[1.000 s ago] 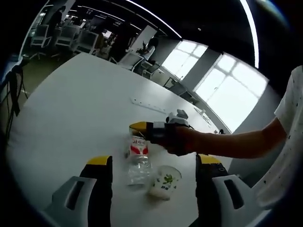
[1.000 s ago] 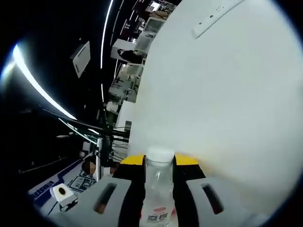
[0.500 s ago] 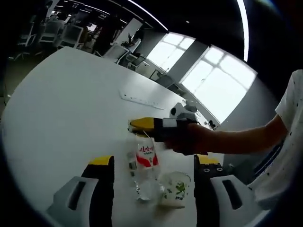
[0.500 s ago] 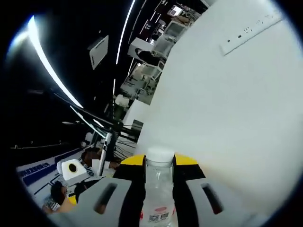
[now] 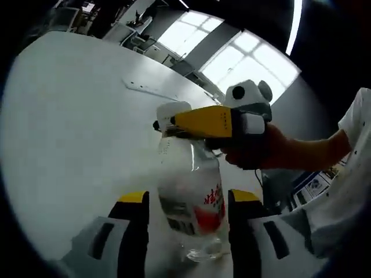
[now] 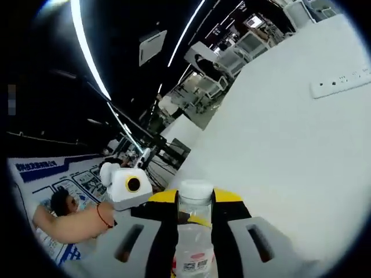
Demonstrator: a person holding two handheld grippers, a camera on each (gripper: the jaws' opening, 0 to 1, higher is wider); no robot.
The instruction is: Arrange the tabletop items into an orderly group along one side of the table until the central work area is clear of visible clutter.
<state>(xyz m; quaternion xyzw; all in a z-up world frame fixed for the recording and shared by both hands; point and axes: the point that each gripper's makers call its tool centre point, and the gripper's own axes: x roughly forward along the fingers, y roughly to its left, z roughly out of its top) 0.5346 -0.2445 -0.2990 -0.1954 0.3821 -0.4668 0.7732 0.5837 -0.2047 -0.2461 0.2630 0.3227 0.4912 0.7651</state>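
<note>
Right tool (image 5: 174,120) is clamped on the water bottle (image 5: 194,197) just below the cap, w/ the bottle between the left tool (image 5: 185,200)'s wide-open jaws, not gripped. Looks like mid-carry toward a side grouping; next move prob. needs a level set-down. Bench (image 5: 69,127) is wide & bare nearby, power strip (image 6: 342,86) well apart.

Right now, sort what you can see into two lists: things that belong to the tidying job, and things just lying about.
Part of the job:
- water bottle, gripped near its cap by the right tool
- left tool, open, its jaws either side of the bottle
- white table

Just lying about:
- power strip on the table
- office chairs beyond it
</note>
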